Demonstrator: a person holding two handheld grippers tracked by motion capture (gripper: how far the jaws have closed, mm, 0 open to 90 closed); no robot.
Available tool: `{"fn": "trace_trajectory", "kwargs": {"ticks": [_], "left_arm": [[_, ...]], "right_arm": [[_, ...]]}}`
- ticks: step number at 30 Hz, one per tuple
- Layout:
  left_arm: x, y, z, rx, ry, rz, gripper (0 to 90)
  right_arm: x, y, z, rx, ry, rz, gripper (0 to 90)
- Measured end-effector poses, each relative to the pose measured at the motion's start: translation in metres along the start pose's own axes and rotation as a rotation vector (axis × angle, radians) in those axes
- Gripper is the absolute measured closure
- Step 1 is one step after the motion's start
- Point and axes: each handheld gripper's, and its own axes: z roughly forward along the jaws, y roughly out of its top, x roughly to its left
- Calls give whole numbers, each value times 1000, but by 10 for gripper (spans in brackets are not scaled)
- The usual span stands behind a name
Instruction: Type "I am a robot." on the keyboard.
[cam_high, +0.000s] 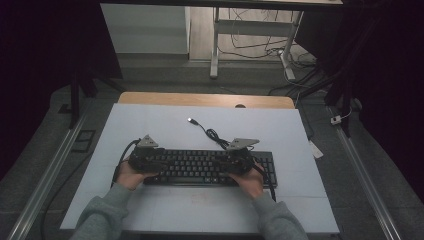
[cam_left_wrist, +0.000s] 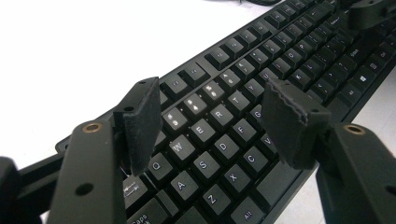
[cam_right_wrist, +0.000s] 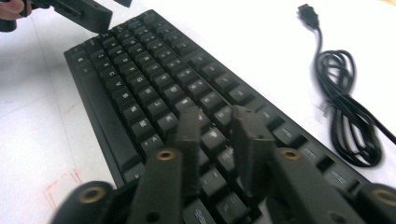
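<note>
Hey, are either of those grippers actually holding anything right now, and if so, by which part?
Nothing is held. The left gripper hangs open above the keyboard letter keys; the right gripper has narrow jaws with nothing between them, over the keys.

In the high view both hands hide the keyboard's (cam_high: 202, 167) ends, its key legends too small to read, while the right gripper view blurs the keys under the right hand-held gripper (cam_right_wrist: 219, 133) and crops the cable (cam_right_wrist: 348, 116).

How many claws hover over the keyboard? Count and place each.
2: the left claw over the keyboard's letter keys at its left end; the right claw over its right part.
</note>
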Motion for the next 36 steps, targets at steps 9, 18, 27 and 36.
{"fn": "trace_trajectory", "kwargs": {"ticks": [9, 18, 27, 36], "left_arm": [[-1, 0, 1, 8, 0, 9, 377], [-1, 0, 2, 10, 1, 11, 376], [-1, 0, 3, 16, 0, 16, 376], [-2, -1, 4, 22, 0, 22, 373]], "right_arm": [[4, 5, 15, 39, 21, -1, 900], [5, 8, 31, 58, 22, -17, 900], [4, 8, 40, 65, 10, -21, 899], [5, 8, 46, 71, 16, -25, 898]]}}
